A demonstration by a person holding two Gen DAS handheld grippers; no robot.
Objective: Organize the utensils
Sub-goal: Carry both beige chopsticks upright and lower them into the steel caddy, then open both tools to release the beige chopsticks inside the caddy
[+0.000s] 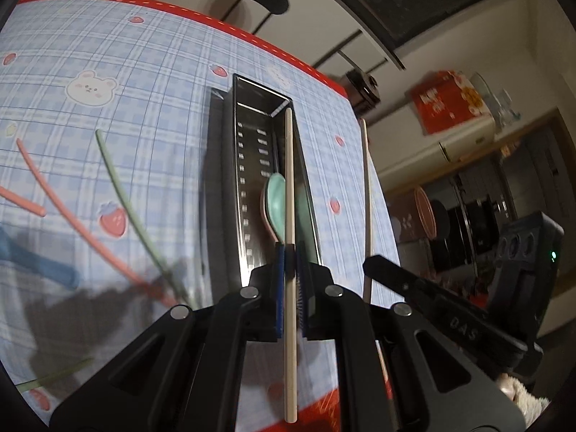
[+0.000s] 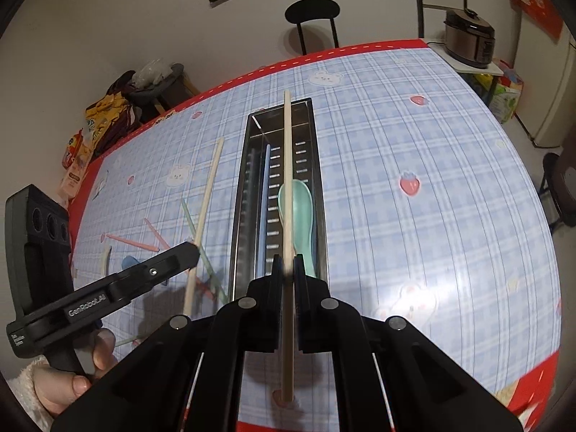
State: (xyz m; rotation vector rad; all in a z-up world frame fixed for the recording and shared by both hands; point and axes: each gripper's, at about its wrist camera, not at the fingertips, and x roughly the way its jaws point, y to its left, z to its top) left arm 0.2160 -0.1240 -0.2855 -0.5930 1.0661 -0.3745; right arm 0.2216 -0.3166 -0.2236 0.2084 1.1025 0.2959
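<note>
Your left claw (image 1: 291,252) clamped on one cream chopstick (image 1: 290,187), your right claw (image 2: 288,266) clamped on another cream chopstick (image 2: 287,180), both over the steel tray (image 2: 320,194) on the bench (image 2: 432,144), teal spoon (image 2: 300,212) inside.

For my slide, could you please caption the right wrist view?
Right tool carries a beige chopstick over the utensil tray.

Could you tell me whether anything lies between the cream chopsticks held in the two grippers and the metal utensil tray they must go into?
Nothing visible blocks the way. The long steel slotted tray is open-topped, holding a mint green spoon and a pale blue stick; each cream chopstick has free floor beside them.
</note>
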